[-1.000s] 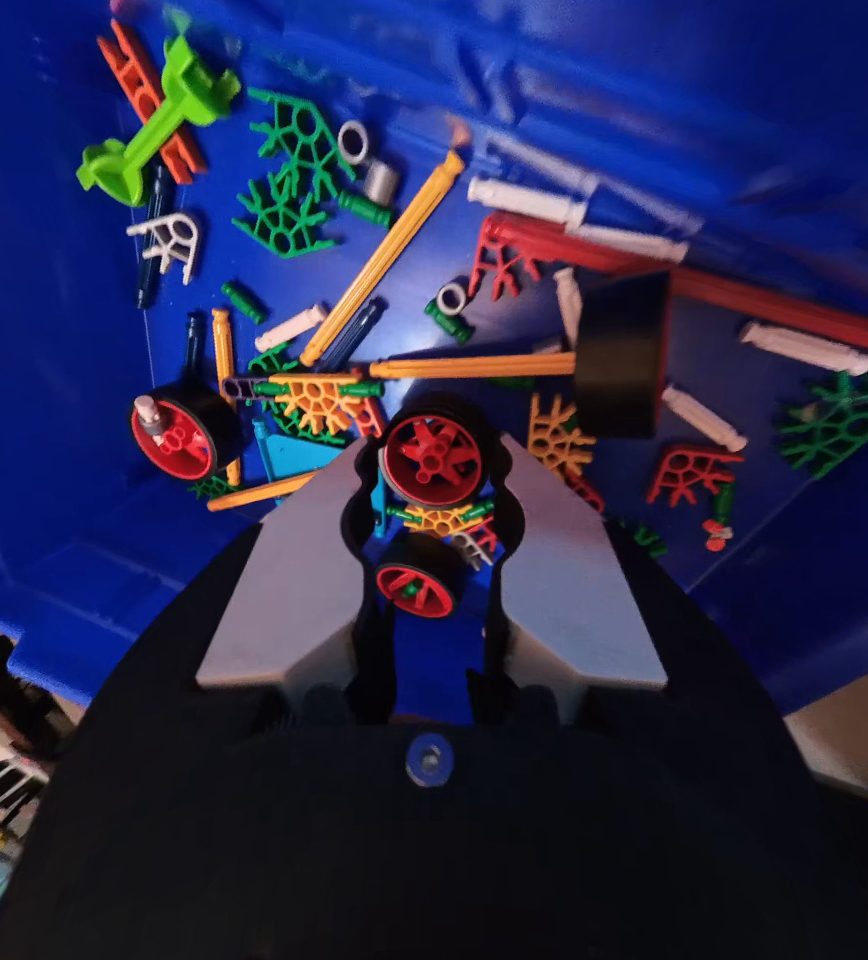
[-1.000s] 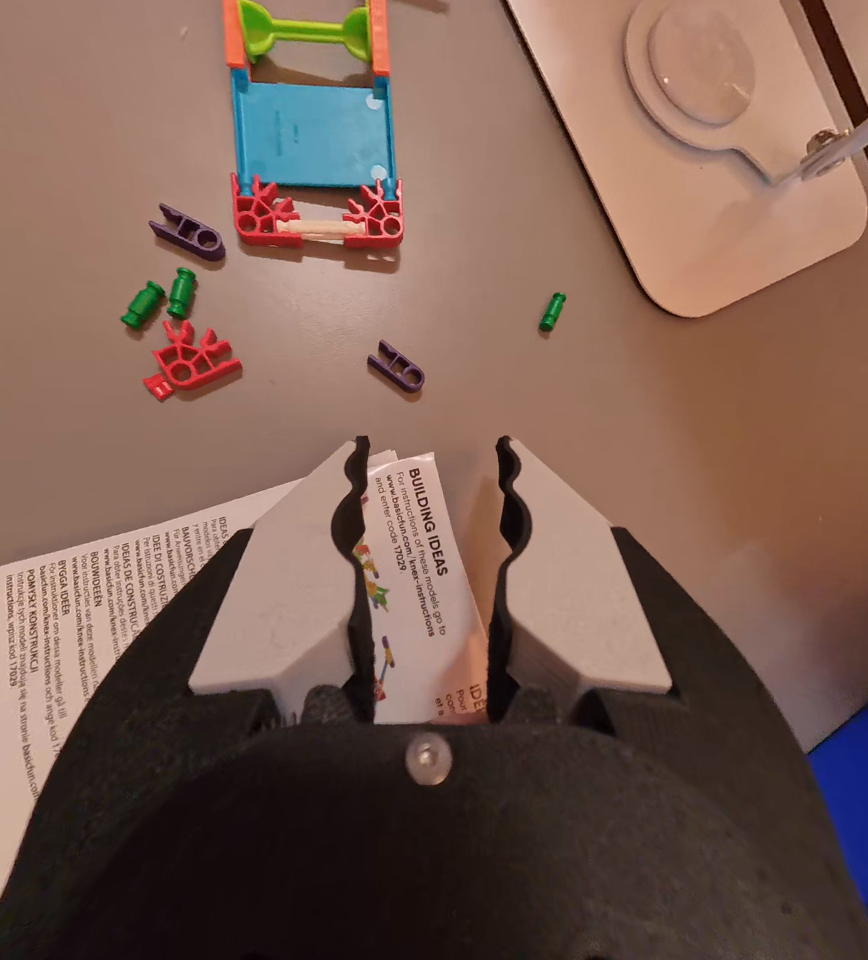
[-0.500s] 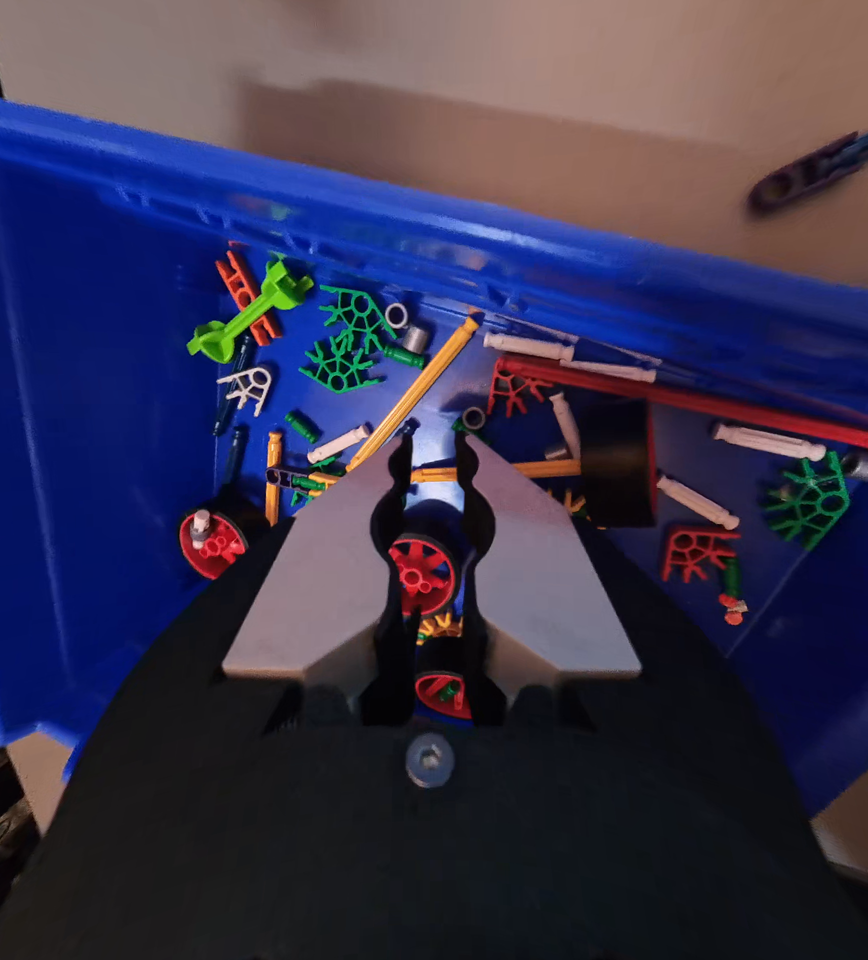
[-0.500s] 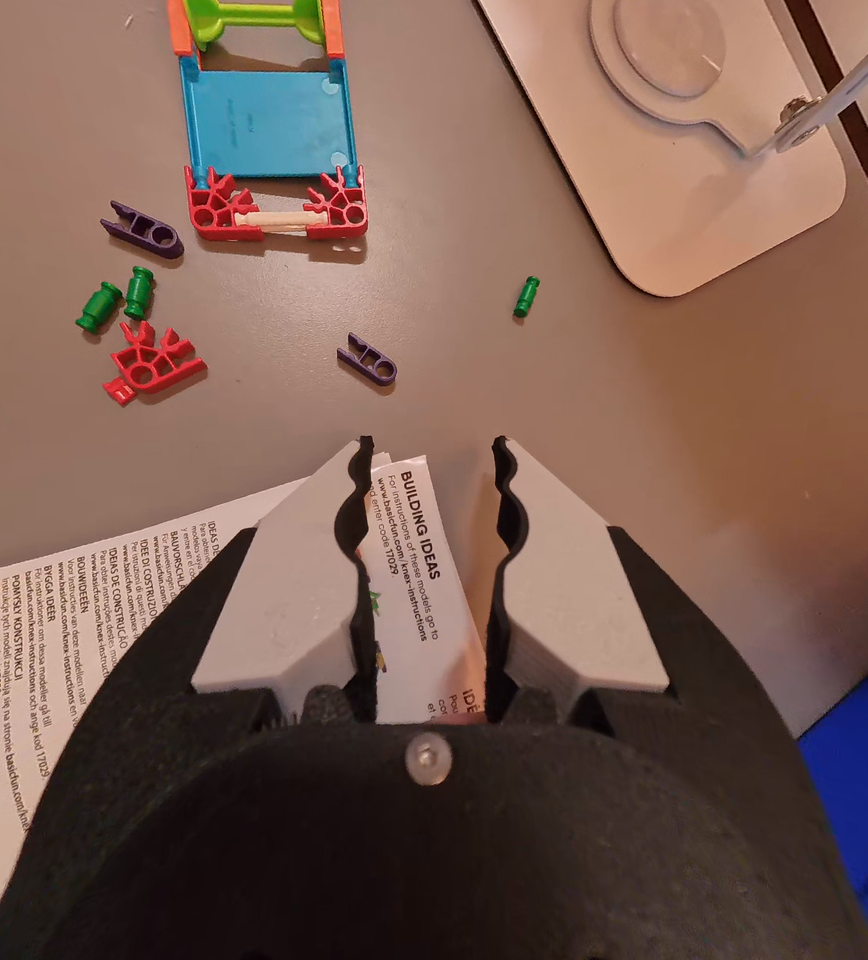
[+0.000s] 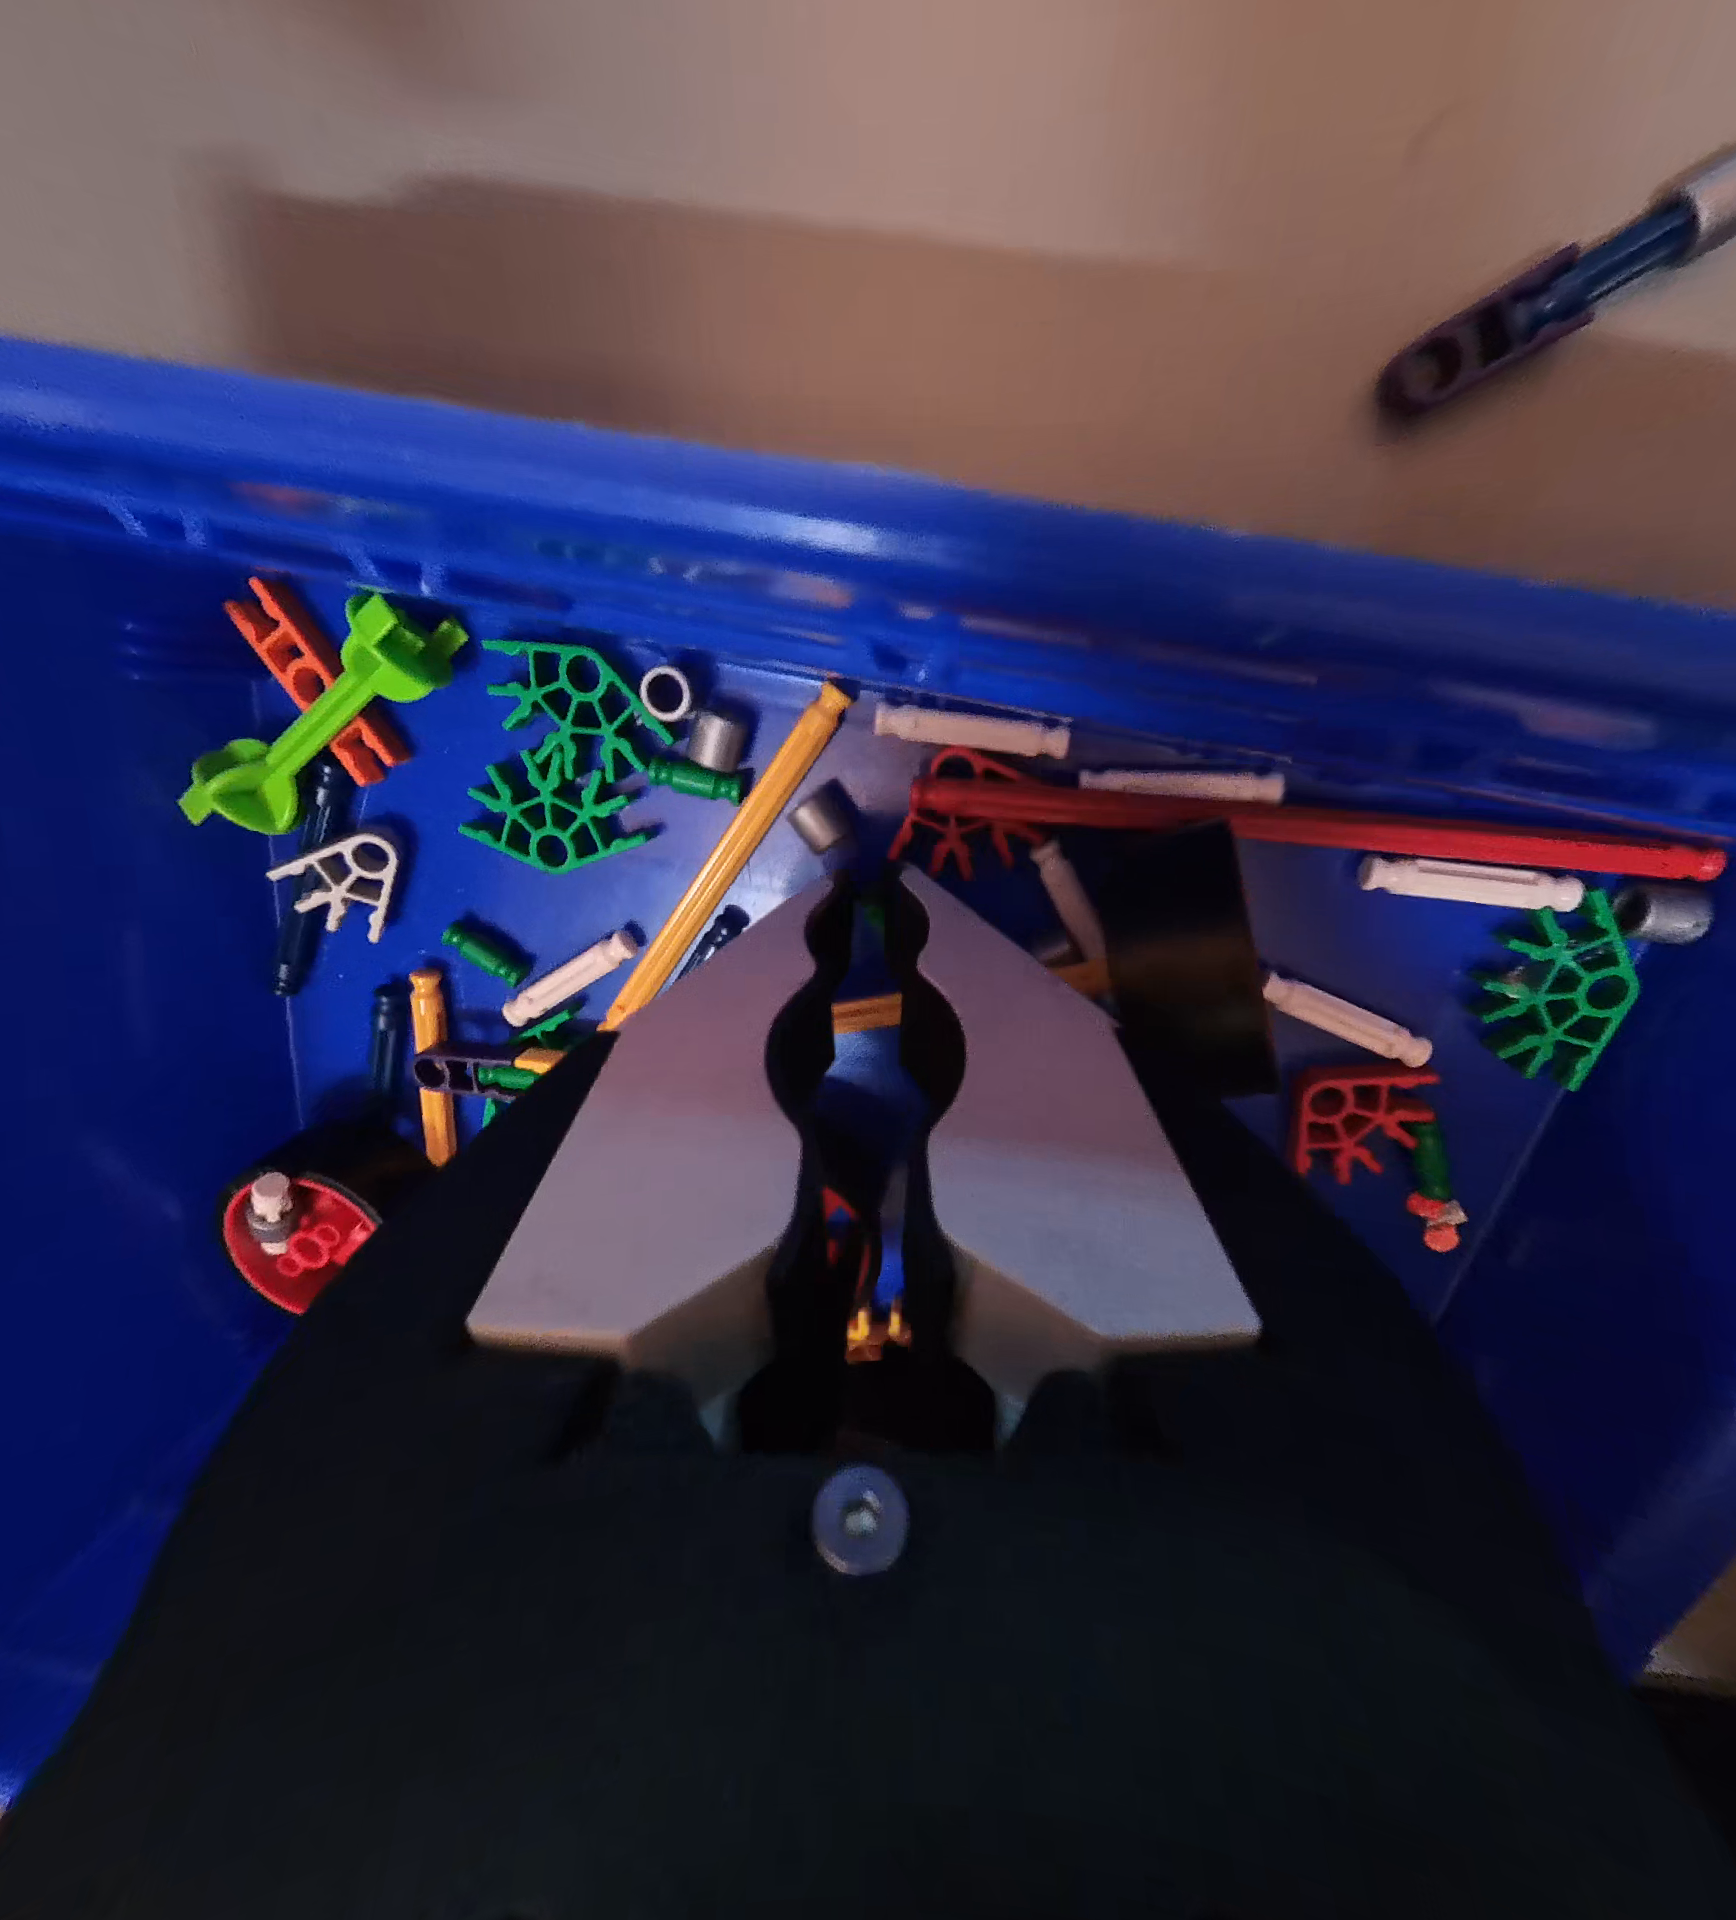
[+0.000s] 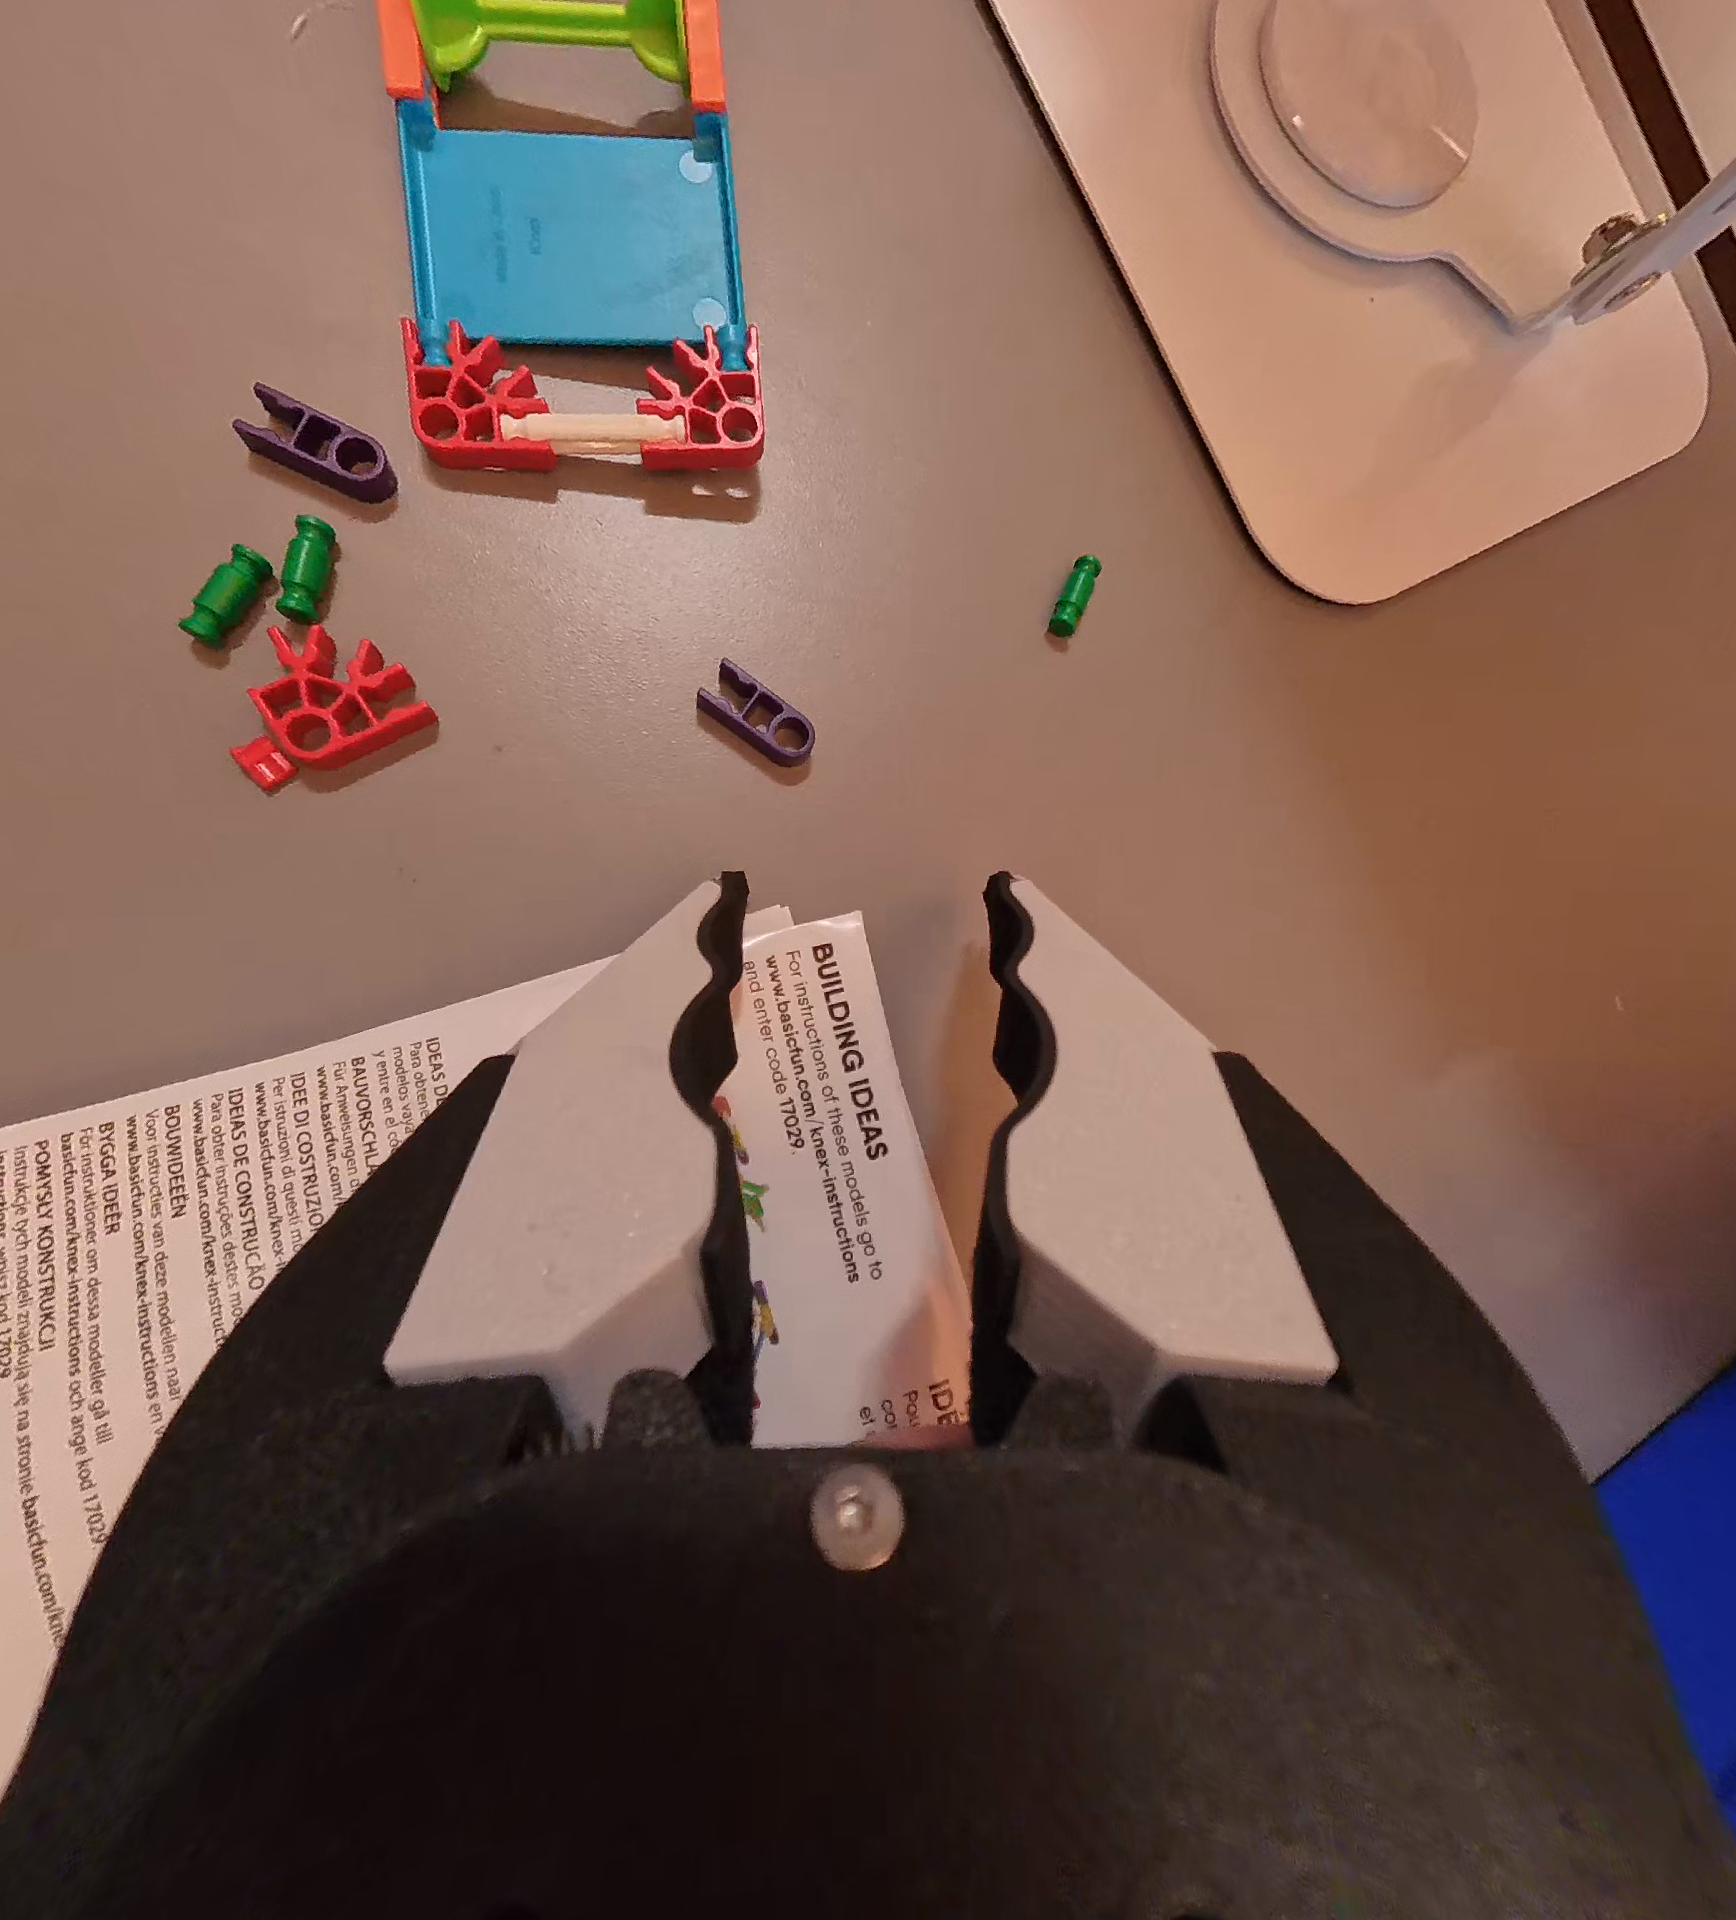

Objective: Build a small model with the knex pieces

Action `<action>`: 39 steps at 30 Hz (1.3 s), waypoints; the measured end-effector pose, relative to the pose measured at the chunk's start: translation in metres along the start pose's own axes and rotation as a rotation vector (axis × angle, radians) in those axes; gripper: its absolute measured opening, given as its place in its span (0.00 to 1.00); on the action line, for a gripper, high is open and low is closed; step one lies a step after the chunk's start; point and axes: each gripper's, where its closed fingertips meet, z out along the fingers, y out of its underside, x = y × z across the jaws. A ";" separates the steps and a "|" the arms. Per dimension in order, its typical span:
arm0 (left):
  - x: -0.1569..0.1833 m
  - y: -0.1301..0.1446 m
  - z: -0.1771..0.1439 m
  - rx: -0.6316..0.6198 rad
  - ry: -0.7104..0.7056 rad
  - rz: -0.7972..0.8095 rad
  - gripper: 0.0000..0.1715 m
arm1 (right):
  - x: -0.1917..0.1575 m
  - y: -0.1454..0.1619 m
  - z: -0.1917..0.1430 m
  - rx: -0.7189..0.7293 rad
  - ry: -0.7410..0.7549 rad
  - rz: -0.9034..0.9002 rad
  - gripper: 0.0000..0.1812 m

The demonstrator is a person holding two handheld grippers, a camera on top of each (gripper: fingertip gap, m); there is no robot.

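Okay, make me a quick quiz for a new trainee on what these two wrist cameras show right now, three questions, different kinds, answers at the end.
1. True or false: the left gripper hangs over the blue bin with its jaws wide apart.
2. Multiple choice: in the right wrist view, what joins the two red connectors at the near edge of the blue panel? A) a white rod B) a yellow rod C) a purple clip
3. Count: how many short green rods lie loose on the grey table?

Key
1. False: the jaws are nearly together.
2. A, the white rod.
3. Three.
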 end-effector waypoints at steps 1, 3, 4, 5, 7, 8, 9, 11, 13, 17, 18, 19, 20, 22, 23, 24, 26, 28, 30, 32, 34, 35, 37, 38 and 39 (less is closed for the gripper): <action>-0.001 -0.003 -0.002 0.013 -0.012 0.006 0.02 | 0.000 -0.001 -0.001 0.004 0.001 -0.001 0.25; -0.001 -0.009 -0.008 0.049 -0.016 -0.003 0.02 | -0.001 -0.005 -0.003 0.019 0.001 -0.003 0.25; -0.003 -0.009 -0.009 0.048 -0.030 -0.014 0.02 | -0.001 -0.006 -0.004 0.025 0.002 -0.005 0.25; -0.007 -0.007 -0.009 0.032 -0.056 -0.020 0.02 | -0.001 -0.007 -0.005 0.028 0.005 -0.007 0.25; -0.011 -0.005 -0.007 0.026 -0.065 -0.045 0.05 | -0.001 -0.007 -0.006 0.028 0.009 -0.008 0.25; -0.009 -0.005 -0.005 0.021 -0.056 -0.054 0.07 | 0.000 -0.007 -0.006 0.028 0.010 -0.008 0.25; -0.010 -0.004 -0.003 0.014 -0.068 -0.053 0.10 | 0.000 -0.006 -0.006 0.027 0.010 -0.006 0.25; -0.007 -0.006 -0.002 0.020 -0.052 -0.074 0.14 | 0.001 -0.005 -0.006 0.025 0.010 -0.001 0.25; -0.008 -0.008 -0.003 0.031 -0.052 -0.099 0.18 | 0.002 -0.005 -0.006 0.025 0.014 0.001 0.25; -0.009 -0.015 -0.002 0.066 -0.023 -0.137 0.12 | 0.005 -0.002 -0.005 0.018 0.019 0.011 0.25; -0.009 -0.015 -0.001 0.063 -0.020 -0.132 0.12 | 0.005 -0.001 -0.004 0.015 0.021 0.013 0.25; -0.009 -0.015 0.000 0.067 -0.015 -0.141 0.11 | 0.006 -0.001 -0.004 0.013 0.022 0.015 0.25; -0.010 -0.016 0.000 0.071 -0.008 -0.169 0.11 | 0.006 0.000 -0.004 0.013 0.024 0.018 0.25; -0.013 -0.016 0.002 0.072 0.005 -0.227 0.11 | 0.007 0.001 -0.004 0.010 0.026 0.022 0.25; -0.014 -0.017 0.002 0.074 0.010 -0.240 0.10 | 0.008 0.001 -0.003 0.008 0.027 0.023 0.25; -0.013 -0.016 0.003 0.069 0.018 -0.245 0.09 | 0.008 0.001 -0.003 0.006 0.028 0.024 0.25; -0.015 -0.016 0.004 0.064 0.010 -0.259 0.09 | 0.009 0.002 -0.003 0.005 0.029 0.026 0.25; -0.016 -0.013 0.004 0.048 -0.007 -0.257 0.08 | 0.009 0.002 -0.003 0.006 0.030 0.027 0.25; -0.020 -0.008 0.003 0.024 -0.038 -0.250 0.07 | 0.010 0.003 -0.003 0.005 0.032 0.028 0.25; -0.023 -0.003 0.002 0.002 -0.062 -0.247 0.06 | 0.010 0.003 -0.003 0.007 0.033 0.029 0.25; -0.024 -0.002 -0.001 0.009 -0.067 -0.248 0.04 | 0.010 0.003 -0.004 0.008 0.032 0.027 0.25; -0.026 -0.002 -0.005 0.021 -0.079 -0.246 0.04 | 0.010 0.003 -0.004 0.008 0.033 0.026 0.25; -0.023 -0.007 -0.012 0.065 -0.059 -0.223 0.04 | 0.009 0.003 -0.005 0.008 0.032 0.023 0.25; -0.017 -0.008 -0.014 0.075 -0.032 -0.210 0.05 | 0.009 0.003 -0.005 0.008 0.032 0.022 0.25; -0.013 -0.007 -0.015 0.071 -0.019 -0.198 0.06 | 0.009 0.003 -0.005 0.007 0.031 0.021 0.25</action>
